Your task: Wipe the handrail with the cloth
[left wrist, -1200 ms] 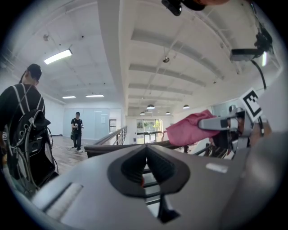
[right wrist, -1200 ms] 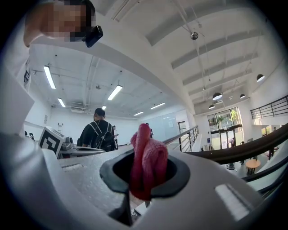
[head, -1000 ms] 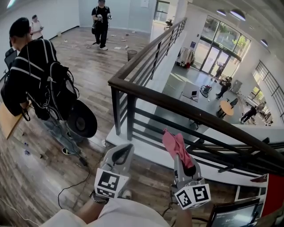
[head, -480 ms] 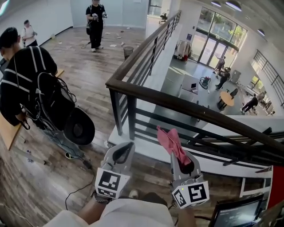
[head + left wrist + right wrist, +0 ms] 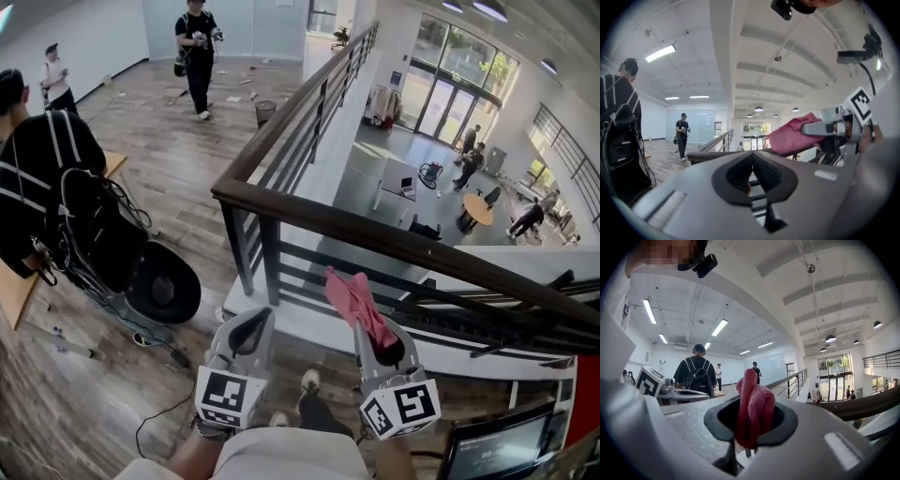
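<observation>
Two grippers face the dark handrail (image 5: 375, 234), whose long axis runs across ahead of them, from its left corner post down to the right. The right gripper (image 5: 373, 330), seemingly the nearer, clamps the pink cloth (image 5: 354, 298), its free end just short of the rail. The left gripper (image 5: 255, 323) is closed on nothing.

Your right gripper (image 5: 372, 330) is matt grey plastic with dull black pads (image 5: 785, 423), the pink cloth (image 5: 352, 298) in it looks soft and nubbly, the handrail (image 5: 375, 234) has a smooth, dark, faintly glossy top, and the floor (image 5: 178, 187) is wood-grain plank.
</observation>
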`<state>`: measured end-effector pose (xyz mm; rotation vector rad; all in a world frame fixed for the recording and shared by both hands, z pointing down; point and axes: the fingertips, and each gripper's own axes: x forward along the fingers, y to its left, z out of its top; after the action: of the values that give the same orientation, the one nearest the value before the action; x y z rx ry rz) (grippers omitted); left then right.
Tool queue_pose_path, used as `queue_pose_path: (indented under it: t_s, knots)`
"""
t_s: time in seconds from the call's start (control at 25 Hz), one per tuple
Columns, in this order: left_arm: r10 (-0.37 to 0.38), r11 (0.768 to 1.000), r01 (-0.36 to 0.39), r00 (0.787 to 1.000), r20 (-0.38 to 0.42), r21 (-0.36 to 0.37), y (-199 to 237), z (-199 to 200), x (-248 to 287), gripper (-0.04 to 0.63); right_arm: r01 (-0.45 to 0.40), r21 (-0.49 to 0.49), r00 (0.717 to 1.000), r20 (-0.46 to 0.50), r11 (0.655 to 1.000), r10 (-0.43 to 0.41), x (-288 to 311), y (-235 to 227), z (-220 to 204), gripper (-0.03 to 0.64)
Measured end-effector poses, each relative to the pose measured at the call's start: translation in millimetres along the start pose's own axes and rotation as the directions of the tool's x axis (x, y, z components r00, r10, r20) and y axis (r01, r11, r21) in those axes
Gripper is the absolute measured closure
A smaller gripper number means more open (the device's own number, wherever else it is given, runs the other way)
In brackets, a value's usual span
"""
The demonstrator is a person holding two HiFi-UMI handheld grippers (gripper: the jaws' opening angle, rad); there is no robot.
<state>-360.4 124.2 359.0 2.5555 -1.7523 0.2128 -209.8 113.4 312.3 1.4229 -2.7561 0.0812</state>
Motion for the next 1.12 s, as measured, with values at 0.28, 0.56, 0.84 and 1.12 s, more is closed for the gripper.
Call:
queue_pose_path:
  t_s: [0.28,0.56,0.84,1.12]
  knots:
    - [0.039,0.999,-0.039,0.999,0.022,0.006,16,12,38,0.589,-0.034,-0.013,0.999,0.011,0.999,0.034,39,-32,7,0.557]
    - [0.078,0.997,-0.078,0.996,0.041,-0.010,24,26,63,0.589,-0.064,-0.005,0.998,0.014,0.998,0.064,69,-56,17,0.557]
    - [0.107,0.994,-0.106,0.994,0.031,-0.016,27,32,79,0.589,-0.078,-0.002,0.997,-0.001,0.997,0.078,83,-77,20,0.557]
    - [0.145,0.989,-0.144,0.989,0.016,-0.035,31,29,95,0.589,-0.120,-0.014,0.992,-0.045,0.993,0.120,110,-92,10,0.557]
